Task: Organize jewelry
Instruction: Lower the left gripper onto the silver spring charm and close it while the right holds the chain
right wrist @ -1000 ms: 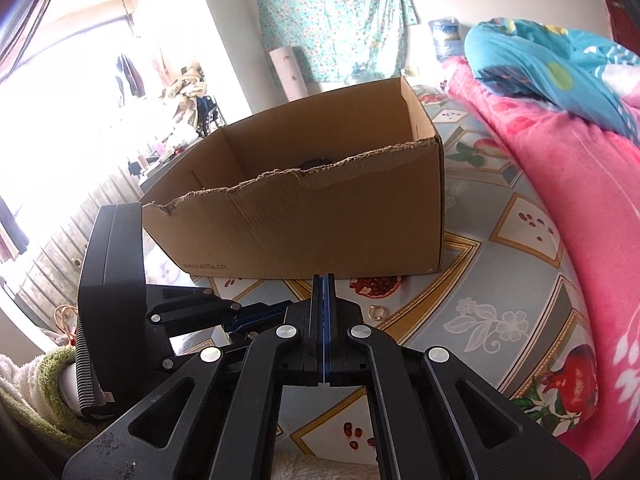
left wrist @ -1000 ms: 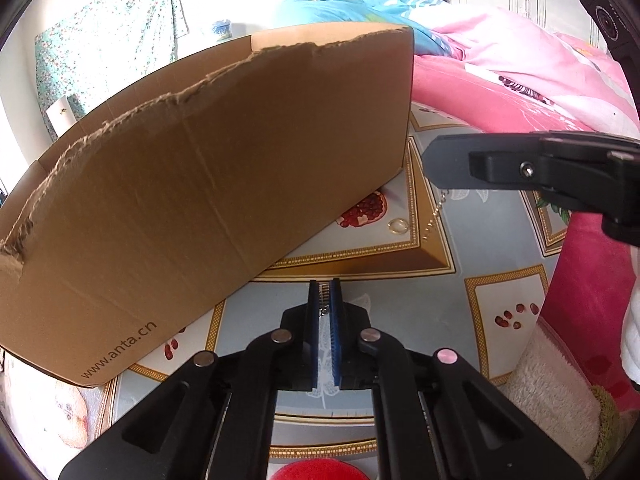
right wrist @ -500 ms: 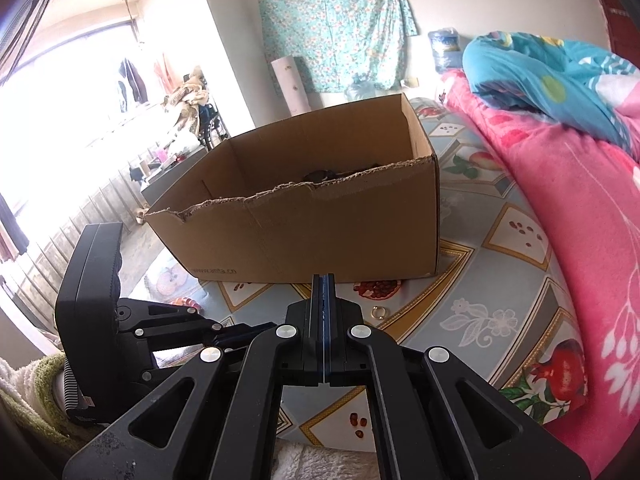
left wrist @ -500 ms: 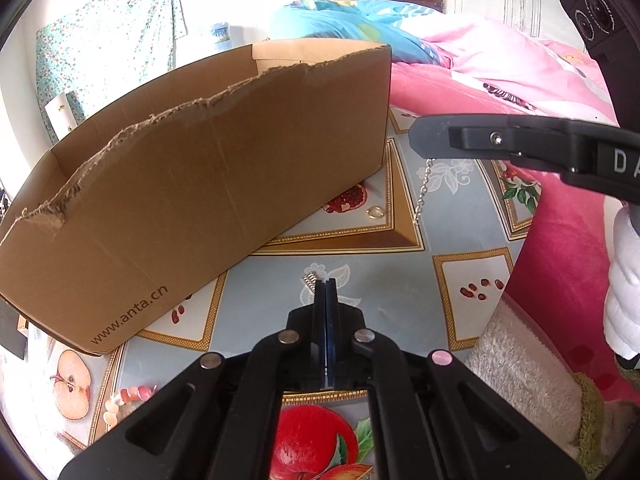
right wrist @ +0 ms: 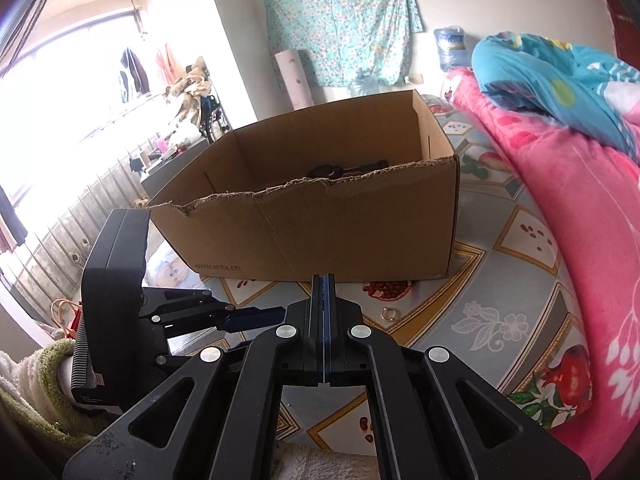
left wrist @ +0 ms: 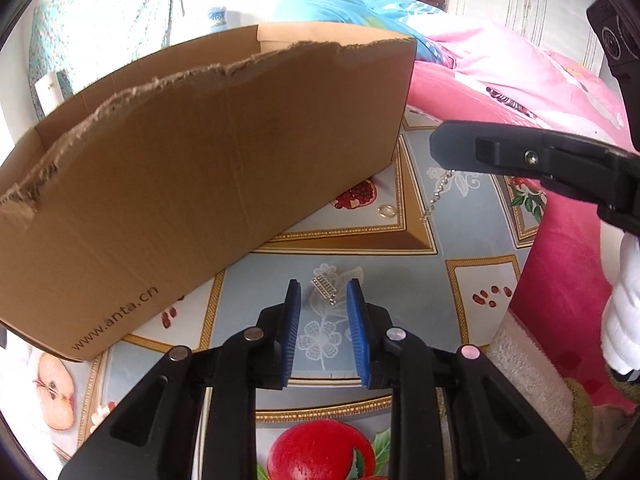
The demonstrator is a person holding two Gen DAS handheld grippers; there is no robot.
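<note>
My left gripper (left wrist: 323, 292) is open over the table, with a small silver rhinestone earring (left wrist: 325, 287) lying on the cloth between its blue pads. My right gripper (right wrist: 323, 280) is shut on a silver chain (left wrist: 438, 191) that hangs from its tip above the table in the left wrist view. A gold ring (left wrist: 386, 211) lies on the cloth near the cardboard box (left wrist: 192, 168); it also shows in the right wrist view (right wrist: 389, 313). The box (right wrist: 320, 224) stands open-topped with dark items inside.
The fruit-patterned tablecloth (left wrist: 472, 280) covers the table. A pink blanket (right wrist: 580, 208) lies along the right side. A bead bracelet (left wrist: 100, 412) lies at the lower left of the left wrist view. A towel (left wrist: 532, 380) lies at the table's right edge.
My left gripper has opened and moved forward toward the box, and the earring now lies between its pads. My right gripper stayed shut on the hanging chain.
</note>
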